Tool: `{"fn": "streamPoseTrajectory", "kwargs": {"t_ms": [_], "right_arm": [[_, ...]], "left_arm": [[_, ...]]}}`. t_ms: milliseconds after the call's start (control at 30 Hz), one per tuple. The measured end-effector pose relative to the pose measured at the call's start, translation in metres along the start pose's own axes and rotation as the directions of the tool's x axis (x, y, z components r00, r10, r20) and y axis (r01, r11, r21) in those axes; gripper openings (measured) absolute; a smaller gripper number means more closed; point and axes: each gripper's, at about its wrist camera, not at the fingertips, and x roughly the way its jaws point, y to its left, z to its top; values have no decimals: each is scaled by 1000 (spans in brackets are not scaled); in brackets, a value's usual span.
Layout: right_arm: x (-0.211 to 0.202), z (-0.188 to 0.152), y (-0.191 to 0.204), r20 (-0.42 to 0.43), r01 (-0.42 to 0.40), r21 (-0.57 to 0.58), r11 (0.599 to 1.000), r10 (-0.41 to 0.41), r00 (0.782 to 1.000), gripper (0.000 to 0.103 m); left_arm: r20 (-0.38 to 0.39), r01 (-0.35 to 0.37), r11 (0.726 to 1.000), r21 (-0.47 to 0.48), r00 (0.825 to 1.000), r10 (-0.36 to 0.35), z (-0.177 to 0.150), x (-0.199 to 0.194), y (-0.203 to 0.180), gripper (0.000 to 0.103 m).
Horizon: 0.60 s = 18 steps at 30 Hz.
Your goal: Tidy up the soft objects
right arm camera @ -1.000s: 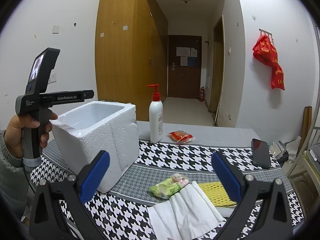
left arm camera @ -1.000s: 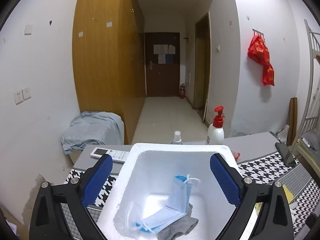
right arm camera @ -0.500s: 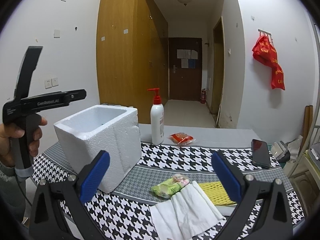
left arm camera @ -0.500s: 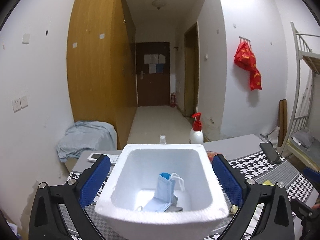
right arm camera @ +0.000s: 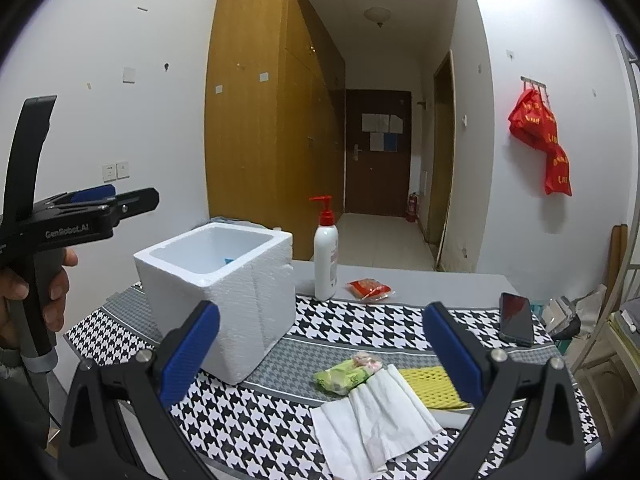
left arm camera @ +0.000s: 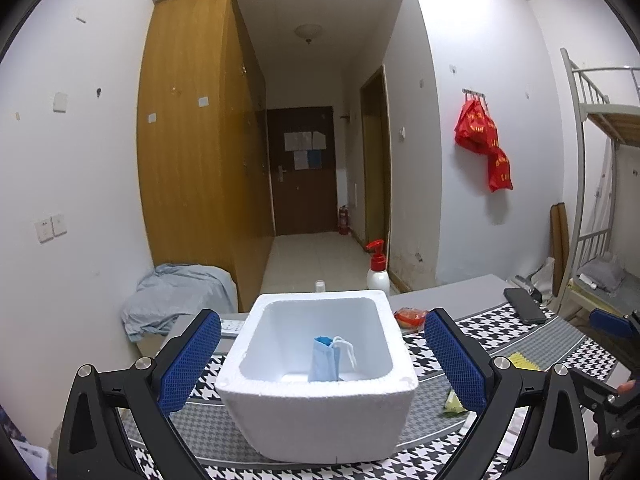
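1. Two hand-held grippers are in play, and both stand with jaws spread wide and nothing between them: the left gripper (left arm camera: 320, 364) hangs on the near side of the white foam box (right arm camera: 224, 280), the right gripper (right arm camera: 320, 354) off to the box's right, over the loose items.
2. Inside the foam box a blue pleated face mask (left arm camera: 325, 363) stands on edge against the near wall, ear loops up. Anything under it is hidden by the rim.
3. Still outside, right of the box on the houndstooth cloth: white folded tissues (right arm camera: 376, 412), a green wipes packet (right arm camera: 342, 376) touching them, and a yellow mesh cloth (right arm camera: 432, 386) just beside.
4. The tissues lie directly below the right gripper, their long axis running away from it and to the right; judged the nearer gripper for the next pick.
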Motion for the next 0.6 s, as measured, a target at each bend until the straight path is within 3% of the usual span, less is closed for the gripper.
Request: {"fn": "streamPoseTrajectory", "kwargs": {"t_ms": [600], "right_arm": [[-31,-10,12,54,-8,-3,1000,8,999,103]], "left_arm": [[36,38,999,-13,999,-38,-36,-43,-11,102]]}}
